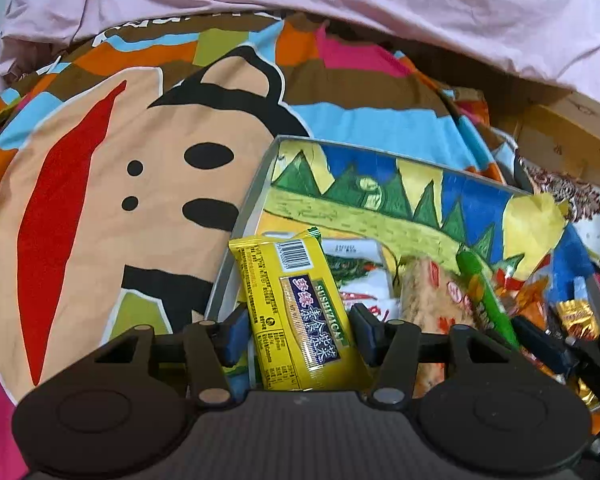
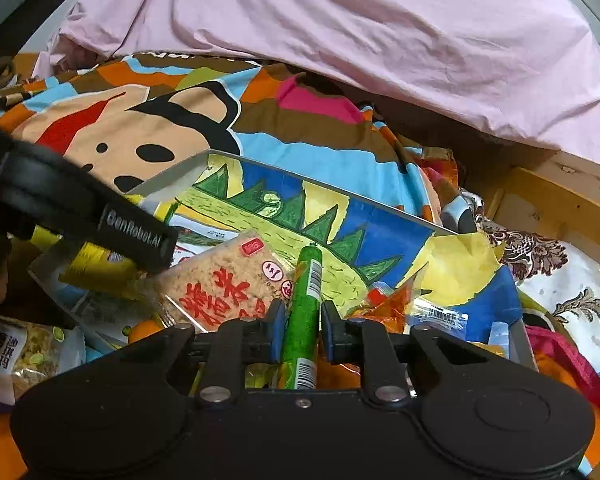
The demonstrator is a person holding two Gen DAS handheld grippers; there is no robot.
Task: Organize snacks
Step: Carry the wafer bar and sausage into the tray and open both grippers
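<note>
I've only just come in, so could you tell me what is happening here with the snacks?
A person is sorting snacks into a box on a bed, with a gripper in each hand. The left gripper has a yellow packet between its fingers, at the box's left wall. The right gripper is around a green stick over the middle of the box, with a slight gap at the right finger. A rice cake pack and small wrapped sweets already lie inside.

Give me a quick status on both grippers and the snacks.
Left gripper around yellow packet, over the box. Right gripper around green stick, grip unclear. Rice cake pack close beside it.
</note>
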